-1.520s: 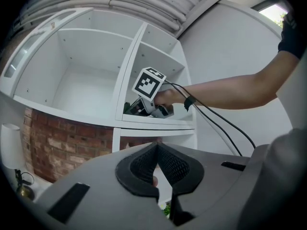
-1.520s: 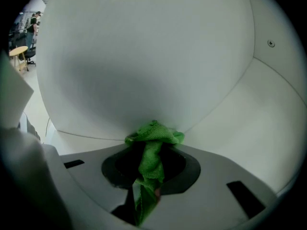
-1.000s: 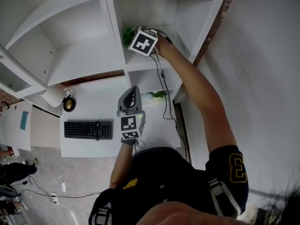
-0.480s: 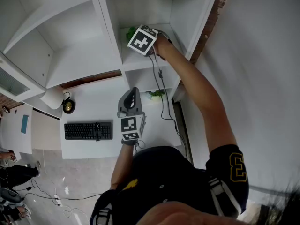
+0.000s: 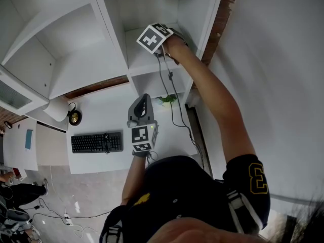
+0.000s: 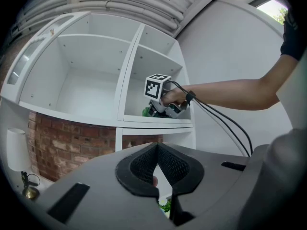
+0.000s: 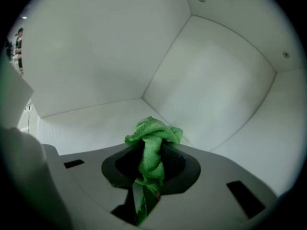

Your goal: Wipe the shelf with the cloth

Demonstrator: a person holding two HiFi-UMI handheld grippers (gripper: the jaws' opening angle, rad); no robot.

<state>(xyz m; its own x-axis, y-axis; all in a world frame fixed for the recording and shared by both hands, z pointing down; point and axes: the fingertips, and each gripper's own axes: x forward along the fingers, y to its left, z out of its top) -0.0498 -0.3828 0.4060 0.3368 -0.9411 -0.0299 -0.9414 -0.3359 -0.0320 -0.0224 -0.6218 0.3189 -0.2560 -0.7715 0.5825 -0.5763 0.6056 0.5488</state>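
So the right gripper (image 7: 151,166) is clamped down on the green cloth (image 7: 152,138). The cloth is bunched up between the jaws, with a wad poking out the front and a tail hanging down. It's reaching into the right-hand compartment of the white shelf (image 5: 147,59), the one above the worktop (image 5: 101,105), and it's aimed toward the back corner of that compartment. From the left gripper view the cloth sits low, right by the shelf board near its front edge. I honestly can't tell if it's actually pressing on the board.

The left gripper (image 6: 162,176) is closed with nothing in it. It's held out over the worktop's right side, well below the other gripper. A black keyboard (image 5: 96,142) sits near the worktop's front edge, and there's something small and green (image 5: 167,100) at the back right corner under the shelf. Two black cables (image 5: 169,85) hang down from the right gripper.
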